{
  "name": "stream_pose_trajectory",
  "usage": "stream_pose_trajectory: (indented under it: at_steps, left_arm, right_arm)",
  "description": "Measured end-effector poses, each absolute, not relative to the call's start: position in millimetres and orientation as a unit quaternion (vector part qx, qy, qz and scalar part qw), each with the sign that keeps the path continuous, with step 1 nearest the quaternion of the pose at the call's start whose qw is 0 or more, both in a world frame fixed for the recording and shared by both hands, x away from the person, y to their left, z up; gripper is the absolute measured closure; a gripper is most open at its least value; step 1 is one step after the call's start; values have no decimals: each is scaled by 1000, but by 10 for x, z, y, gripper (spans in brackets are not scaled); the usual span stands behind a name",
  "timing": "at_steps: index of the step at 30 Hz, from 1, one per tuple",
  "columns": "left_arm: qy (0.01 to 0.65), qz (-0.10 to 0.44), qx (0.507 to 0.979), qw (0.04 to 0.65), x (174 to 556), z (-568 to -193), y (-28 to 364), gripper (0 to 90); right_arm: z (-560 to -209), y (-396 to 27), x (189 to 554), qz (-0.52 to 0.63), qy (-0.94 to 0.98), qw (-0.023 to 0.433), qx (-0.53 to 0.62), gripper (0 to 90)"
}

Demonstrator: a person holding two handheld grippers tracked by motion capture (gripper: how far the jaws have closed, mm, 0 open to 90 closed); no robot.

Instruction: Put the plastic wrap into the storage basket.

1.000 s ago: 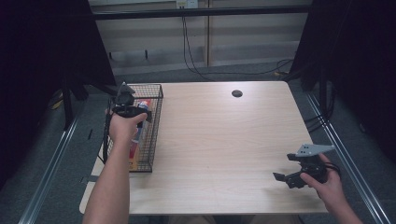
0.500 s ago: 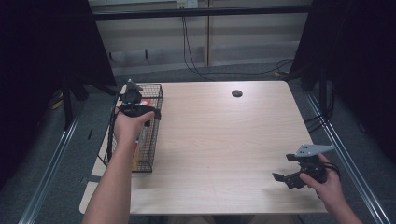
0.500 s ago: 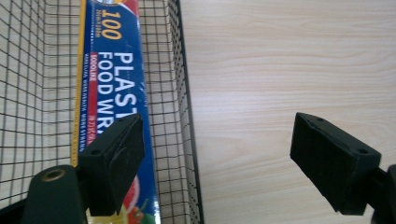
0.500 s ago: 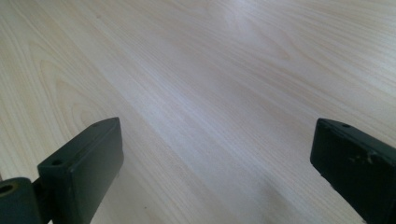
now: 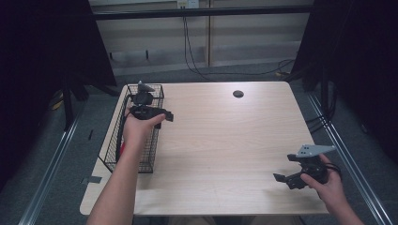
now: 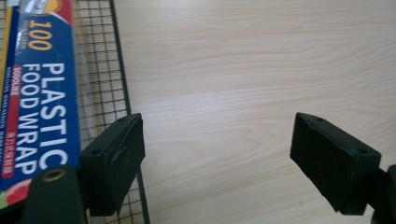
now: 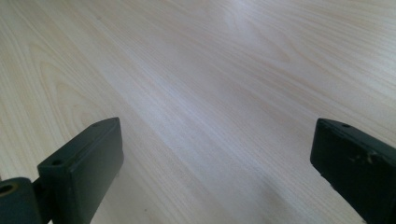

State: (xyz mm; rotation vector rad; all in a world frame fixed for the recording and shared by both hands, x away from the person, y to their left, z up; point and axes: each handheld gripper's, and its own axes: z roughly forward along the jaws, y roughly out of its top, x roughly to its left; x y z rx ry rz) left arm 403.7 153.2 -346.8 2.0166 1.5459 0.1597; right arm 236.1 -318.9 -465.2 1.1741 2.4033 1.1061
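A pale wood-grain tabletop (image 5: pixel 220 140) stands in a dim room, with dark curtains at either side, a grey floor around it and cables hanging along the back wall at twelve o'clock. A round black grommet (image 5: pixel 238 93) sits in the tabletop toward one o'clock.

A black wire basket (image 5: pixel 155 140) lies lengthwise along the tabletop's nine o'clock edge. Inside it, flat on the mesh, lies a blue box of plastic food wrap (image 6: pixel 39 88). Lying along the basket's length, the long box fits between the walls. Its printing reads "100" in yellow and "PLASTIC FOOD WRAP" in white; a red strip of smaller print beside it is too fine to read.

The left gripper (image 5: pixel 164 115) hangs over the basket's inner rim, its jaws released and holding nothing, one jaw over the mesh and the other over bare wood. That placement suggests the box has been let go in the basket.

The right gripper (image 5: pixel 281 178) waits low over the tabletop at about four o'clock, well apart from the basket. Its jaws are spread wide with only wood between them, seemingly parked out of the way.
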Motion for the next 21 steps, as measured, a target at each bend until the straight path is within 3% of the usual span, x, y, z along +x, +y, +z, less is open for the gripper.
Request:
stream_pose_trajectory:
  at_steps: [21]
  left_arm:
    - [531, 36, 785, 316, 3932, -3540, 1147, 159]
  right_arm:
    - [-4665, -3178, 2366, 379, 826, 122, 399, 26]
